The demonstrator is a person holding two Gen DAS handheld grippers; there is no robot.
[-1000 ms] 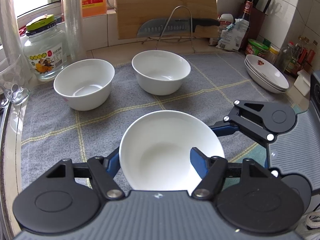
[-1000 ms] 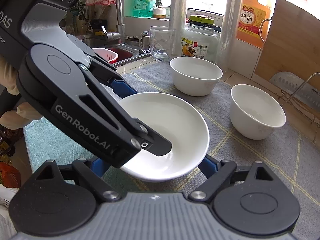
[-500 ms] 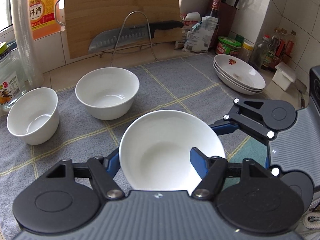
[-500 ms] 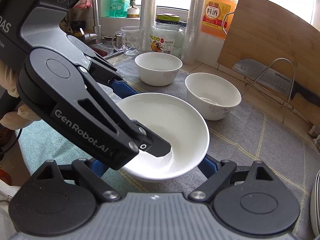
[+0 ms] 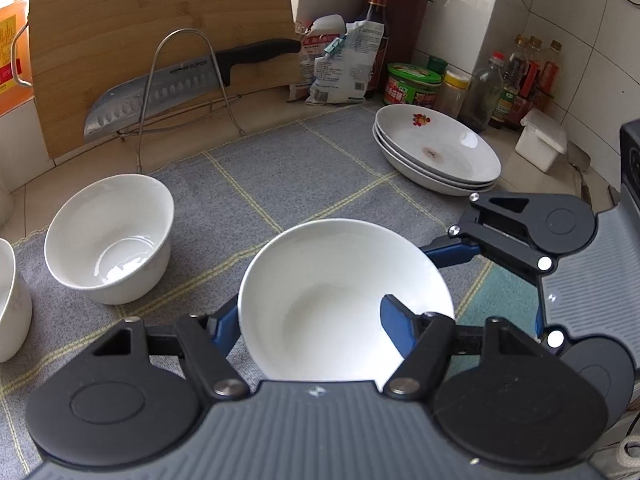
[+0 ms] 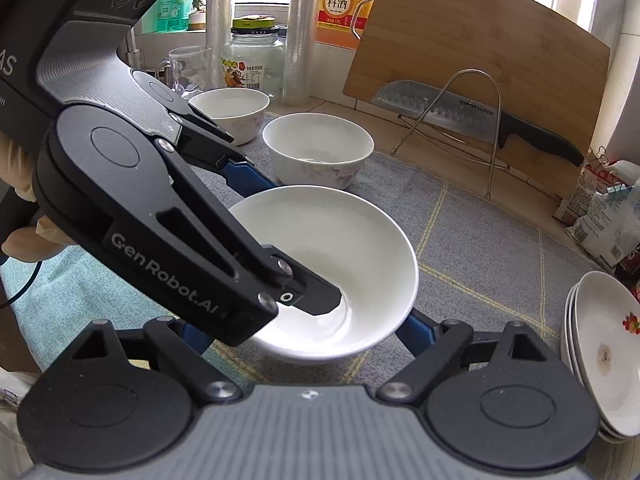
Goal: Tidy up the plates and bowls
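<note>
the left gripper (image 5: 308, 322) has its jaws clamped on the rim of a white bowl (image 5: 344, 300), held above the grey mat (image 5: 280, 168). the right gripper (image 6: 304, 328) straddles the bowl, jaws apart. two bowls (image 5: 110, 238) sit left; stacked plates (image 5: 436, 148) right.

Open grey mat (image 5: 304, 168) ahead of me toward the plate stack (image 5: 438, 150). Two deep bowls (image 6: 318, 148) block my left; knife rack (image 5: 180, 92) and cutting board (image 5: 152, 24) wall off the back.
</note>
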